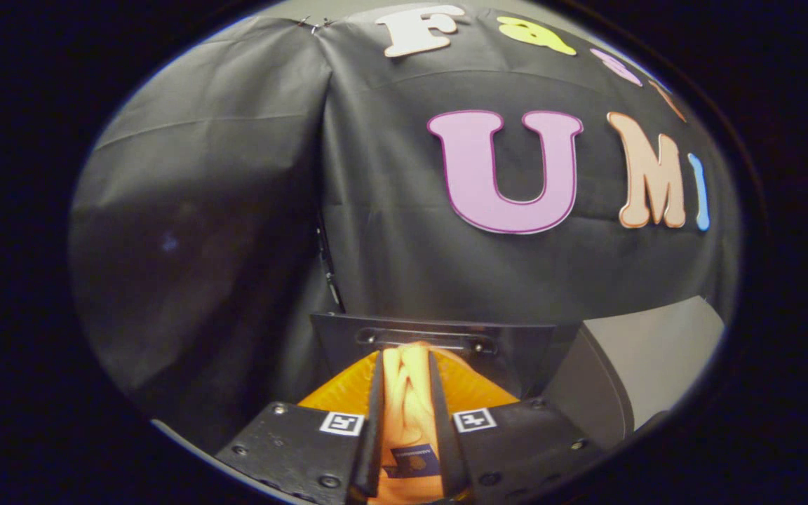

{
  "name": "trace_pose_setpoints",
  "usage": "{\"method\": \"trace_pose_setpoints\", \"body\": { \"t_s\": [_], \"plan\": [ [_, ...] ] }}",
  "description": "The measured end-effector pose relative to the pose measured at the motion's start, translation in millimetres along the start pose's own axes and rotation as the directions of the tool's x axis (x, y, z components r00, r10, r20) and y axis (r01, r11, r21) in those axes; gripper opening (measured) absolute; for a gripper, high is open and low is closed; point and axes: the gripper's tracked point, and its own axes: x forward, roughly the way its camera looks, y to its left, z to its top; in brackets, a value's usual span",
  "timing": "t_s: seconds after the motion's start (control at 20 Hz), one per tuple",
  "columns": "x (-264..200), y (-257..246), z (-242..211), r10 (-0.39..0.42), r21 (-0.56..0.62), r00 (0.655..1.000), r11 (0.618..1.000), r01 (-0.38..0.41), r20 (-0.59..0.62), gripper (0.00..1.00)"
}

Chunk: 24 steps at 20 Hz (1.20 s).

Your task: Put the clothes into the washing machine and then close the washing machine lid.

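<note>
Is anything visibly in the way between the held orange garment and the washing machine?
Cannot tell: the gripper is shut on the orange garment, held up facing the booth's black cloth wall. A grey surface lies beyond the fingers; whether it is the washer is unclear.

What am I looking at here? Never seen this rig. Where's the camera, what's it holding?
The camera rides on a handheld two-finger gripper that a person carries; there is no robot arm. It looks forward along the two fingers, which show at the bottom of the round fisheye picture. Between the fingers is a bunched piece of orange cloth; both fingers press on it, so it is held. Just beyond the fingertips is a dark panel with a slot, and beside it a grey flat surface; I cannot tell what either belongs to. Behind everything hangs the booth's black cloth wall.
</note>
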Motion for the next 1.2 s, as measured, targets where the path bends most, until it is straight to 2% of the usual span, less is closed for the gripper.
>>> {"method": "trace_pose_setpoints", "body": {
  "t_s": [0.3,0.65,1.0,1.2],
  "plan": [
    [14.1,-0.8,10.7,-0.022,-0.008,0.998,1.0,0.023,0.056,0.89],
    [45.7,-8.2,11.6,-0.085,-0.016,0.995,0.996,0.086,0.048,0.93],
    [104.2,-18.4,4.0,-0.161,-0.067,0.987,0.985,0.161,0.012,0.95],
    [135.9,-22.4,0.0,-0.184,-0.024,0.983,0.983,0.184,0.009,0.95]
  ]
}}
